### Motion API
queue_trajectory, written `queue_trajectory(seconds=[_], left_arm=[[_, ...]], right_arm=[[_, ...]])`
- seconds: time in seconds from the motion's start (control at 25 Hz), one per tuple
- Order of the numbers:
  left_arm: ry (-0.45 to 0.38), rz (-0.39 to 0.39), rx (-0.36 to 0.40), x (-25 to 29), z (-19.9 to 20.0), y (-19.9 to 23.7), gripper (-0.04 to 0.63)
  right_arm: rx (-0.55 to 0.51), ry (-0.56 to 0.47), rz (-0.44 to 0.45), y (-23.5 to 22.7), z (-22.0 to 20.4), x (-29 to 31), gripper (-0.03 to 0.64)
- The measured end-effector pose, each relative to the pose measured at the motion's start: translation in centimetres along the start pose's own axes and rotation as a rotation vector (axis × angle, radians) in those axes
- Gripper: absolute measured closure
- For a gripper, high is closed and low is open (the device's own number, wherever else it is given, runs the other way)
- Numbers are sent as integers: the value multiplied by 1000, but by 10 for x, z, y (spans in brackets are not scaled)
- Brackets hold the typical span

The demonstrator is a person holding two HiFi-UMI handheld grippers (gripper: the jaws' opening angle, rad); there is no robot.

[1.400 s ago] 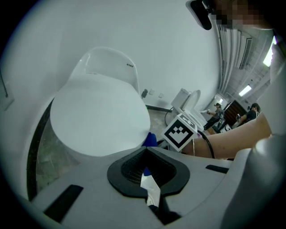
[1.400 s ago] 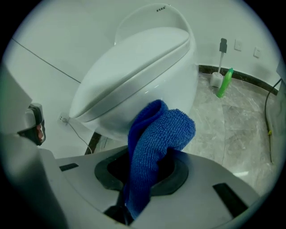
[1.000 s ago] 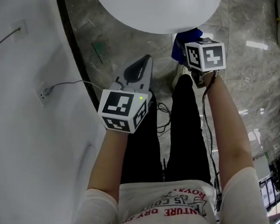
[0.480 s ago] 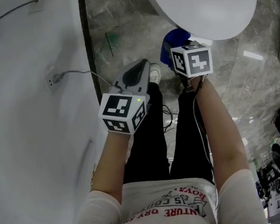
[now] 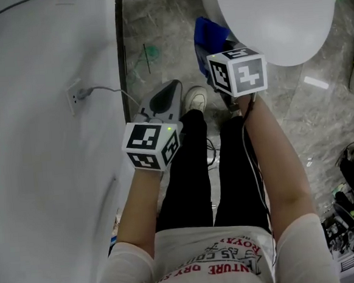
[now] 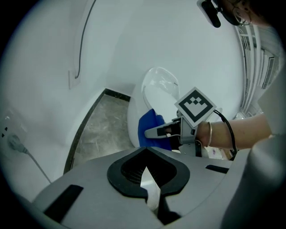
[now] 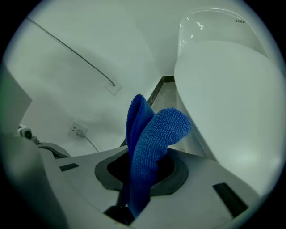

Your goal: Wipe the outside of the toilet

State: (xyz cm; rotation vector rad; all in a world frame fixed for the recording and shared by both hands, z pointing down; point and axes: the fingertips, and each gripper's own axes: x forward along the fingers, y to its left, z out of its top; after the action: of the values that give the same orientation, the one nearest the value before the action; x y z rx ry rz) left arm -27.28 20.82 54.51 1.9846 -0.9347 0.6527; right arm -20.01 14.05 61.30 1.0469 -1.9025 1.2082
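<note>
My right claw pinches the blue cloth just beside the toilet. My left claw is closed and empty (idle). I'd say wiping is about to start, so next I press the cloth against the bowl's side.

Clothing: white top with red printed lettering and short white sleeves; black trousers; one white shoe visible.

Left gripper: grey shell, black collar round the jaws, white cube bearing black square markers, one green lamp lit.

Right gripper: same grey shell, matching marker cube.

A black cable runs along the right forearm. A thin bangle sits at the right wrist.
</note>
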Motion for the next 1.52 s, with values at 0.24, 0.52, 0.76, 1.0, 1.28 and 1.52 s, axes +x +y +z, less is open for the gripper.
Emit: queue_trajectory(seconds=[0.24, 0.52, 0.76, 1.0, 1.28, 1.52], left_arm=[[-50, -1, 23, -25, 36, -30, 591], [-166, -10, 115, -69, 89, -115, 591], [-224, -11, 135, -120, 101, -218, 591], [-326, -24, 157, -184, 121, -308, 591], [-423, -24, 251, -279, 158, -411, 591], [-512, -3, 353, -359, 180, -485, 591]], right_arm=[[4, -65, 24, 15, 15, -64, 534], [-29, -260, -42, 8, 27, -205, 534], [-80, -365, -115, 6, 6, -345, 534], [-131, -449, -209, 10, -15, -473, 534], [-150, -615, -256, 40, -34, -624, 534], [-252, -727, -252, 78, -40, -719, 534]])
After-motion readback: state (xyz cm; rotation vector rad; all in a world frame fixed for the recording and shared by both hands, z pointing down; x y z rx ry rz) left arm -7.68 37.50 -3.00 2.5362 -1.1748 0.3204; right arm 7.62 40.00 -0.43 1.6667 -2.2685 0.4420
